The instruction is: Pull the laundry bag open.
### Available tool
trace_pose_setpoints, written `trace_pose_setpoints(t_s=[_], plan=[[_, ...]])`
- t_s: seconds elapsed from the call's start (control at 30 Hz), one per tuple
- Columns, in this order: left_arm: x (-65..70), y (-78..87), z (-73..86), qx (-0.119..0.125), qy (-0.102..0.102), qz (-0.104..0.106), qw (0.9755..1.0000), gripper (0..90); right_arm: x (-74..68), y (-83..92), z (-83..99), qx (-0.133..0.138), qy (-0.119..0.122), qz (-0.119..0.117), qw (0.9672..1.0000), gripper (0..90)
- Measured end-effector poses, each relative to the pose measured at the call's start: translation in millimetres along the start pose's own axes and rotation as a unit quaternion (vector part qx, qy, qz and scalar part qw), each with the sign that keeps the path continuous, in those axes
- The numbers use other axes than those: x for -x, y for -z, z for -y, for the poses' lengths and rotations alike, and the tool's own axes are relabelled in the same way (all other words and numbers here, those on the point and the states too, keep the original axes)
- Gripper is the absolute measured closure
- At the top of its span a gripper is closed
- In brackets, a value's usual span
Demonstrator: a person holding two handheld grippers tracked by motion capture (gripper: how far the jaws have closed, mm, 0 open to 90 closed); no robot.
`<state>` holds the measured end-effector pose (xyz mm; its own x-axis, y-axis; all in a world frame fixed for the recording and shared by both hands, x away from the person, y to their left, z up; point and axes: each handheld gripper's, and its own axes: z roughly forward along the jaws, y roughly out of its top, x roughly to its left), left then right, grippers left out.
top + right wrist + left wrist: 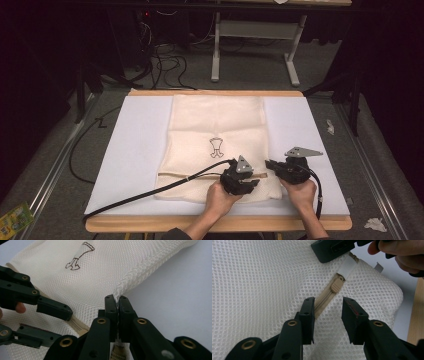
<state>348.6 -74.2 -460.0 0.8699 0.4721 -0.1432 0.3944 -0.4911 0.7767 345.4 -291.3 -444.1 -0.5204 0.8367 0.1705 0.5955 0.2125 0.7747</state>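
The mesh bag point(216, 145) lies flat on the table point(125, 150). The right gripper point(117, 305) pinches its edge shut, anchoring the fabric, while the left gripper point(327, 308), half open, straddles the zipper point(323, 301) below the slider point(336, 285), gripping nothing.

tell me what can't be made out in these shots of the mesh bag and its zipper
- High view: the zipper pull on the mesh bag is too small to see, and the left gripper covers that spot.
- Left gripper view: the right gripper is cut off by the top edge.
- Right gripper view: the bag edge pinched by the right gripper is hidden between its shut jaws.
- The bag's contents, if any, cannot be told.
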Motion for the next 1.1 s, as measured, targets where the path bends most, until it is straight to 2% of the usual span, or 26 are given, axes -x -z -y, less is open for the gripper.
trace_pose_setpoints(t_s=[0.13, 0.5, 0.83, 1.1], plan=[[3.2, -4.5, -1.4, -0.006, -0.009, -0.001, 0.9999, 62.5, -0.9, 0.5, -1.7, 0.002, 0.001, -0.005, 1.0000, 89.0], [3.1, -11.1, -5.5, 0.003, 0.001, 0.011, 0.9999, 63.8, -5.9, 0.9, -6.4, 0.004, 0.004, -0.013, 0.9999, 89.1], [1.1, -15.1, -4.6, 0.008, 0.011, 0.028, 0.9995, 69.3, -9.2, -2.5, -7.9, 0.005, 0.006, -0.017, 0.9998, 89.1], [4.5, -11.1, -4.9, 0.021, -0.001, 0.035, 0.9992, 75.2, -7.9, -2.0, -7.3, 0.005, 0.006, -0.015, 0.9999, 89.1]])
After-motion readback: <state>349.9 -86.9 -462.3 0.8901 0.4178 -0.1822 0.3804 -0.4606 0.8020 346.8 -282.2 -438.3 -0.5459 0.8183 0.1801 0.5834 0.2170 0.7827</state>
